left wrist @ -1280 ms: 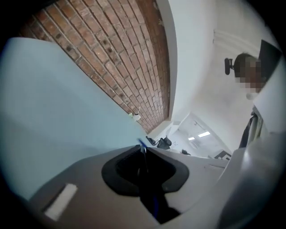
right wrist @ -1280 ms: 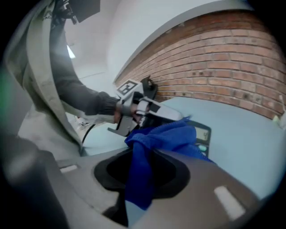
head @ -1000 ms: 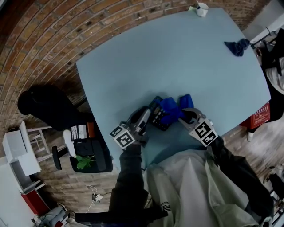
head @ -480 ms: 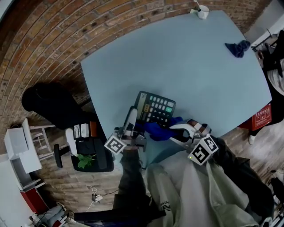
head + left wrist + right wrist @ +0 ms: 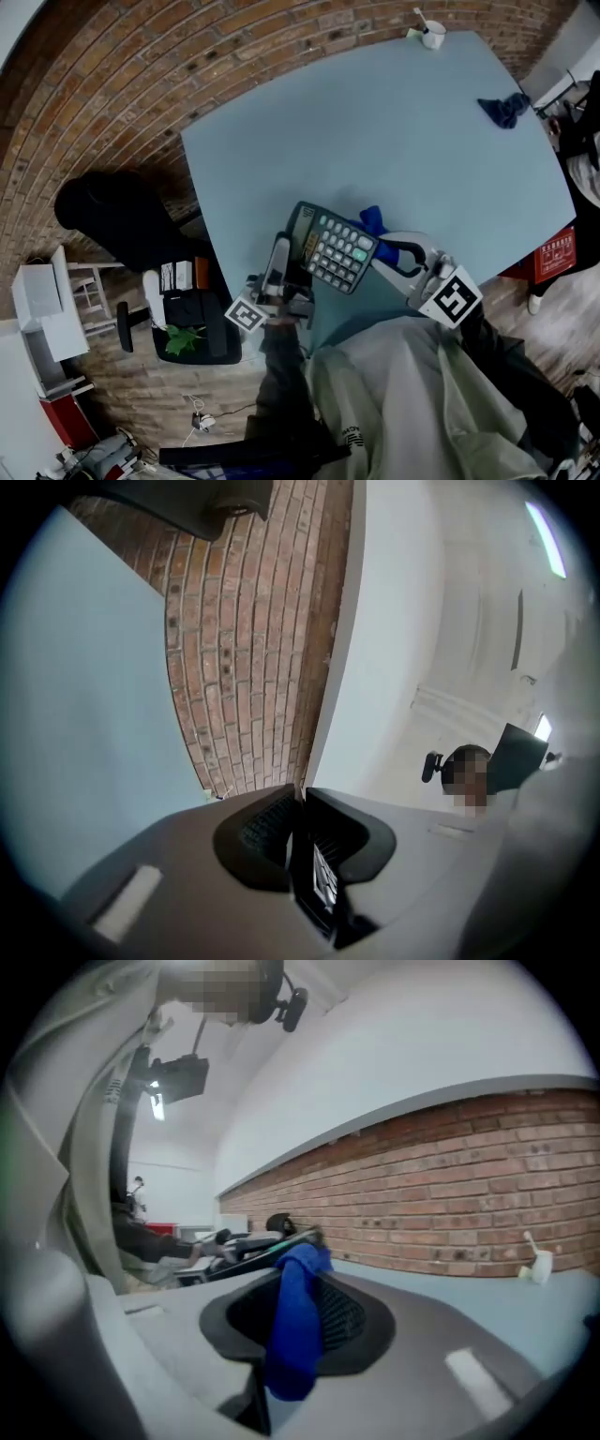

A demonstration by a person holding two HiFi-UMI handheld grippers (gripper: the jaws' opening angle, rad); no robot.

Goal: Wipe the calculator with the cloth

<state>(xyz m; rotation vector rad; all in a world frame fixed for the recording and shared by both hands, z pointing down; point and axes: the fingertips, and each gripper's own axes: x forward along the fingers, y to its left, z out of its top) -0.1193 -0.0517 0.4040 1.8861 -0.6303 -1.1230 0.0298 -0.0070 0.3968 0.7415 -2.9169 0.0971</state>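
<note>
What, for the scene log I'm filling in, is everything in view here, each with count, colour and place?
table: one, light blue, middle of the head view.
calculator: one, dark with grey keys, held tilted above the table's near edge.
blue cloth: one, blue, at the calculator's right edge.
second cloth: one, dark blue, crumpled near the table's far right corner.
cup: one, white, table's far edge.
brick wall: one, red-brown, beside the table.
left gripper: one, grey, shut on the calculator's edge.
right gripper: one, grey, jaws closing with the blue cloth between them.
</note>
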